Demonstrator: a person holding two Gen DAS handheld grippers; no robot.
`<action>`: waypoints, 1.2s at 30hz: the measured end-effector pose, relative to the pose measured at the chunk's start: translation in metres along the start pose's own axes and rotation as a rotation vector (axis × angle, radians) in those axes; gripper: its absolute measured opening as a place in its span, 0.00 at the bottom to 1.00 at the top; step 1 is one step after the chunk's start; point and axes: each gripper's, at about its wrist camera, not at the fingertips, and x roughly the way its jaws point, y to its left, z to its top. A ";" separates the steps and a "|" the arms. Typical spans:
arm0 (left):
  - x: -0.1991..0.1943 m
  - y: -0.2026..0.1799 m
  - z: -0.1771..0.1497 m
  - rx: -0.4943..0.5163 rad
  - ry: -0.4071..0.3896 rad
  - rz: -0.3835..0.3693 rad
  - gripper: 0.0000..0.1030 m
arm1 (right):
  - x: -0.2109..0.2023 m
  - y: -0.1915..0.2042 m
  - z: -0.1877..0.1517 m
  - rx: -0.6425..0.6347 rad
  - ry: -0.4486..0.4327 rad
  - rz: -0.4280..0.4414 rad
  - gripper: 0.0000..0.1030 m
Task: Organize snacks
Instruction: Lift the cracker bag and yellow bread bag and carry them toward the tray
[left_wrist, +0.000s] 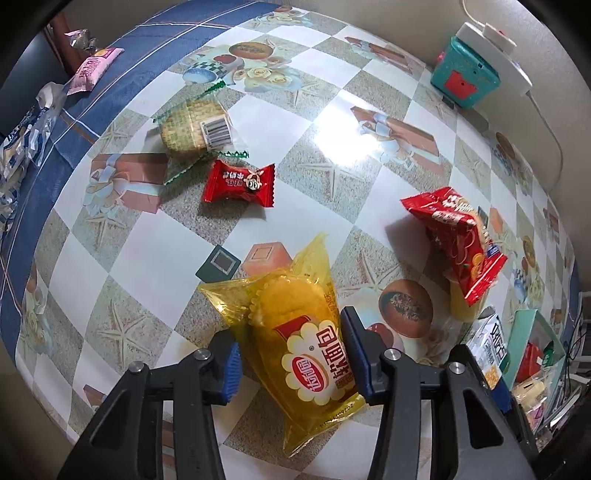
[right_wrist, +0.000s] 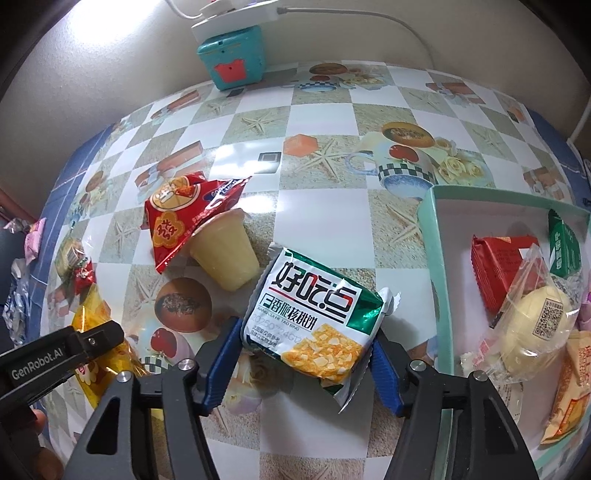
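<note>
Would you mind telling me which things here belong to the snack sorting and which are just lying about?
Belong to the job:
- yellow cake packet in the left gripper
- green biscuit packet in the right gripper
- red candy
- red snack bag
- pudding cup
- box

Lying about:
- teal toy
- white power strip

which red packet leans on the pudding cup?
The big red snack bag propped against the pudding cup; the small red candy lies flat, apart.
</note>
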 end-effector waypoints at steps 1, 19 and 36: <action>-0.004 0.001 0.000 0.000 -0.005 -0.004 0.48 | 0.000 0.000 0.001 0.003 0.000 0.002 0.65; -0.085 -0.016 -0.008 0.020 -0.170 -0.076 0.48 | -0.068 -0.008 0.003 0.012 -0.112 0.045 0.65; -0.125 -0.045 -0.019 0.046 -0.265 -0.109 0.48 | -0.113 -0.043 0.011 0.073 -0.185 0.043 0.65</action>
